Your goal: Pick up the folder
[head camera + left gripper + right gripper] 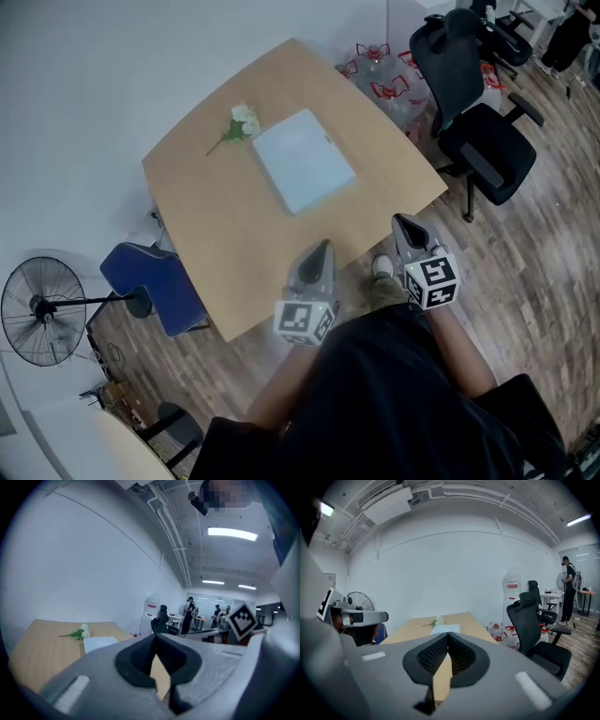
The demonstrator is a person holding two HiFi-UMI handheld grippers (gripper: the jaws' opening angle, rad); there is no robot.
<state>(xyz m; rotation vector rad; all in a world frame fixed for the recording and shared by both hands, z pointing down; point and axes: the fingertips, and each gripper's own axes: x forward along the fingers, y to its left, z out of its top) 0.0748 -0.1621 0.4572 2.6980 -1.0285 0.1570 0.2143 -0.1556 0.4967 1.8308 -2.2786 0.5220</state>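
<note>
A pale blue folder [304, 160] lies flat near the middle of the wooden table [216, 206]; it also shows as a pale slab [99, 642] in the left gripper view and as a thin strip [445, 629] in the right gripper view. My left gripper [325, 246] hovers over the table's near edge, jaws shut and empty. To its right my right gripper [401, 221] hangs just off that edge, also shut on nothing. Both point toward the folder and are well short of it.
A white flower sprig [239, 124] lies just left of the folder. A black office chair [473, 122] and water bottles [382, 80] stand at the table's right. A blue chair [157, 283] and a floor fan [42, 309] are at the left. People stand far off [189, 613].
</note>
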